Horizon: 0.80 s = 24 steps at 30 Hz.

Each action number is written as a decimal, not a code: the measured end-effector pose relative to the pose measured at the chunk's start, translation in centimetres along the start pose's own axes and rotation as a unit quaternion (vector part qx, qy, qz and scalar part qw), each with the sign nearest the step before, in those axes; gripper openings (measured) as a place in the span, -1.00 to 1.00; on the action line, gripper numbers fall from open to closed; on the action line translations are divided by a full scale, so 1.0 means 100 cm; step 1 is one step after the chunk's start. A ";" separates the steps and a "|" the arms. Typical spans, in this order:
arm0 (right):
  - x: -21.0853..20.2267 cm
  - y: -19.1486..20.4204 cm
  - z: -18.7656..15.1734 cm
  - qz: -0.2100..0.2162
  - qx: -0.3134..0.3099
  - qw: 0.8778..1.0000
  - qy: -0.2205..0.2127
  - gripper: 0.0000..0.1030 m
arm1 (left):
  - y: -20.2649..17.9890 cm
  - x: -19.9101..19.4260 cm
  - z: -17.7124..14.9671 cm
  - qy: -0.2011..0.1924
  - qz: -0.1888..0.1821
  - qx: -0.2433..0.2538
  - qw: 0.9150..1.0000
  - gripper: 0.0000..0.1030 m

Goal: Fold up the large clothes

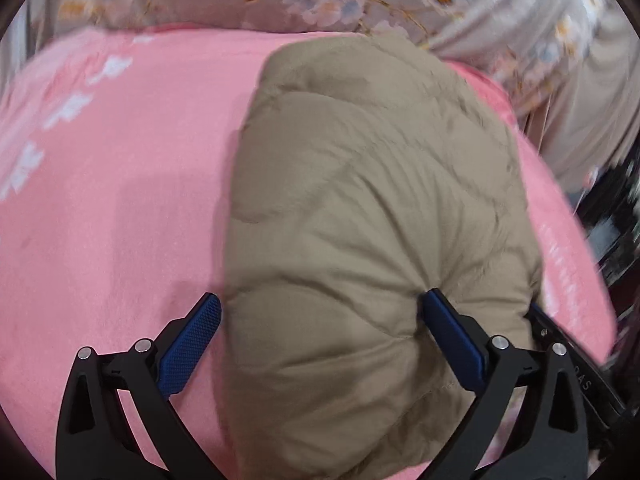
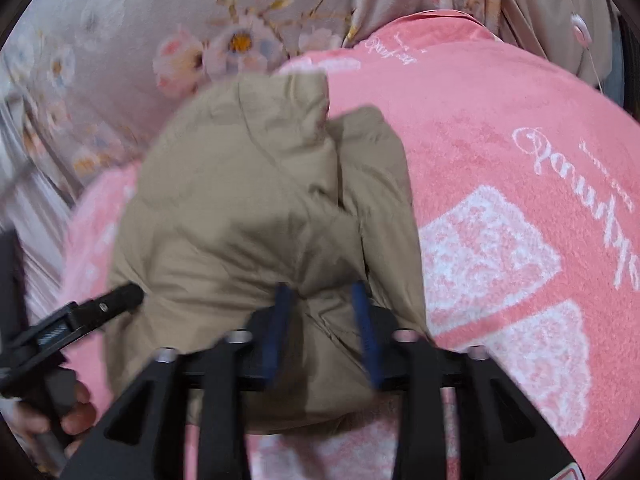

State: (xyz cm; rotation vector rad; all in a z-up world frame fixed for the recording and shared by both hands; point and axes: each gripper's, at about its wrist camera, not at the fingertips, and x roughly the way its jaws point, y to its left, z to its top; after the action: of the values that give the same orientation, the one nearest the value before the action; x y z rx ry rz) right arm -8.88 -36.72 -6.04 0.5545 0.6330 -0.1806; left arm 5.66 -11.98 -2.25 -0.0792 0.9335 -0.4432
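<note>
Folded tan quilted puffer jacket [image 1: 372, 216] on pink towelling blanket [image 1: 112, 200]: left tongs [image 1: 320, 340] released, straddling its six-o'clock edge; right tongs [image 2: 324, 332] slackened, fabric between, letting the fold settle.

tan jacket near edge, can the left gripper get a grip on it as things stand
Probably yes. The left gripper is open with the tan jacket bulging between its fingers, one pad already against the fabric. Nothing on the pink blanket blocks it.
</note>
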 end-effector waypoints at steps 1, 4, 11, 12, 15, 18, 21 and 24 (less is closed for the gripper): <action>-0.010 -0.007 0.006 0.008 0.019 1.000 -0.021 0.61 | 0.013 -0.006 0.004 -0.007 -0.014 -0.026 1.000 0.91; -0.013 -0.027 0.023 0.027 0.050 0.998 -0.029 0.72 | 0.052 -0.006 0.021 0.001 -0.059 -0.094 0.994 0.91; 0.056 -0.053 0.022 0.125 0.136 0.978 0.098 0.75 | 0.067 0.036 0.029 0.060 -0.170 -0.140 0.974 0.91; 0.058 -0.049 0.020 0.128 0.127 0.979 0.090 0.82 | 0.061 0.045 0.029 0.073 -0.198 -0.136 0.968 0.91; 0.064 -0.035 0.020 0.147 0.105 0.979 0.095 0.88 | 0.049 0.059 0.032 0.084 -0.209 -0.121 0.967 0.91; 0.074 -0.025 0.023 0.168 0.101 0.976 0.093 0.89 | 0.043 0.065 0.040 0.083 -0.209 -0.103 0.969 0.91; 0.086 -0.014 0.029 0.185 0.099 0.973 0.095 0.84 | 0.037 0.064 0.047 0.066 -0.200 -0.075 0.975 0.88; 0.096 -0.006 0.032 0.221 0.108 0.965 0.094 0.48 | 0.037 0.058 0.056 0.036 -0.185 -0.042 0.981 0.68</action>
State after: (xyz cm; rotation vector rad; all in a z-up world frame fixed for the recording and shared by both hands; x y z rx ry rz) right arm 0.20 -38.94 -10.00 0.9166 0.6609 0.2290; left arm 14.32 -11.69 -4.22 -0.3192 1.0115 -0.7536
